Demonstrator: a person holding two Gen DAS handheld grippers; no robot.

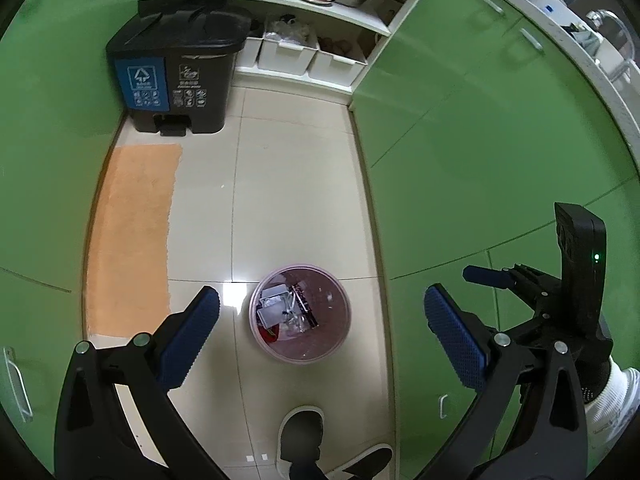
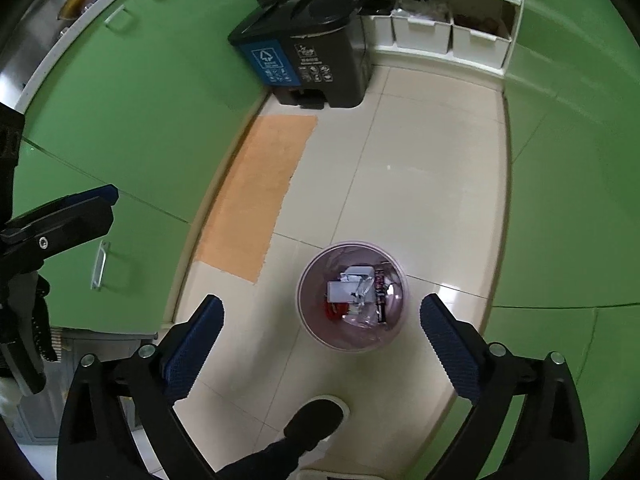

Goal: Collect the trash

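Observation:
A small pink round bin stands on the tiled floor with paper and wrapper trash inside; it also shows in the right wrist view. A black two-part pedal bin with a blue recycling label stands at the far wall, lids shut, also in the right wrist view. My left gripper is open and empty, held high above the pink bin. My right gripper is open and empty, also above the pink bin. The right gripper appears at the right edge of the left wrist view.
Green cabinets line both sides of the narrow kitchen aisle. An orange mat lies on the floor at the left. White storage boxes sit on a low shelf beside the pedal bin. A person's slippered foot is below.

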